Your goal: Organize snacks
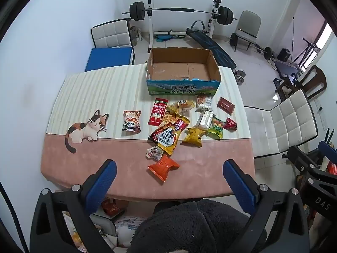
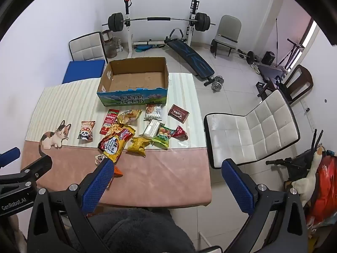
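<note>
Empty cardboard box [image 2: 134, 78], snack packets [image 2: 134, 129] scattered before it, hand-held gripper [image 2: 168, 168] spread wide

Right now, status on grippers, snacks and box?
Left gripper open, right gripper open, both empty. Snack packets loose on table, cardboard box empty. Nothing blocking.

The cardboard box [image 1: 183, 69] sits on the table [image 1: 84, 164] at its far edge, open side up. Just before the box lies a scatter of snack packets [image 1: 181, 122], several overlapping. Left of the box's near wall lies the panda packet [image 1: 131, 120], apart from the scatter. Right of the box, off the table, stands a chair [image 1: 282, 124]. Behind the box stands a barbell rack [image 1: 181, 12].
</note>
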### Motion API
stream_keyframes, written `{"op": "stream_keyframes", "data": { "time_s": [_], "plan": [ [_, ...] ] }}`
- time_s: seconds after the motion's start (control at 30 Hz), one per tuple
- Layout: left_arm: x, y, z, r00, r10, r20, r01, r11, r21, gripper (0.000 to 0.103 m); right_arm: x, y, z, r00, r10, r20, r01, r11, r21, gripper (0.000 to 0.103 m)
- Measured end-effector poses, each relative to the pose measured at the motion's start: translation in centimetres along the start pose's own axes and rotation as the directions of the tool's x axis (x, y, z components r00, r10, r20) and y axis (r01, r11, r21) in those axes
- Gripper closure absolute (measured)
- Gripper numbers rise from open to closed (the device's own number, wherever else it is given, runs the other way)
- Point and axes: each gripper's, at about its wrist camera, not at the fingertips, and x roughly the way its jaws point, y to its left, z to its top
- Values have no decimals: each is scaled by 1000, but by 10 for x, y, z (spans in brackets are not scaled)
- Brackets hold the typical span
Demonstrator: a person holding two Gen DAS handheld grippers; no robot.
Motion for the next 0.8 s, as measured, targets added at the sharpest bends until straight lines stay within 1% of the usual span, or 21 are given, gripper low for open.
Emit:
{"op": "stream_keyframes", "data": {
  "time_s": [0.07, 0.53, 0.6, 0.8],
  "plan": [
    [0, 0, 0, 1000, -5, -3, 5, 1000, -2, 0, 0, 0, 0, 1000, 0, 12, 0, 1000, 0, 0],
    [0, 0, 0, 1000, -12, 3, 12, 1000, -9, 0, 0, -1, 2, 1000, 6, 5, -6, 1000, 0, 0],
    [-2, -3, 1, 1000, -11, 4, 11, 1000, -7, 0, 0, 0, 6, 1000, 6, 4, -6, 1000, -2, 0],
    [-3, -3, 3, 1000, -15, 5, 15, 1000, -8, 0, 0, 0, 3, 1000, 3, 6, -3, 1000, -2, 0]
  ]
}}
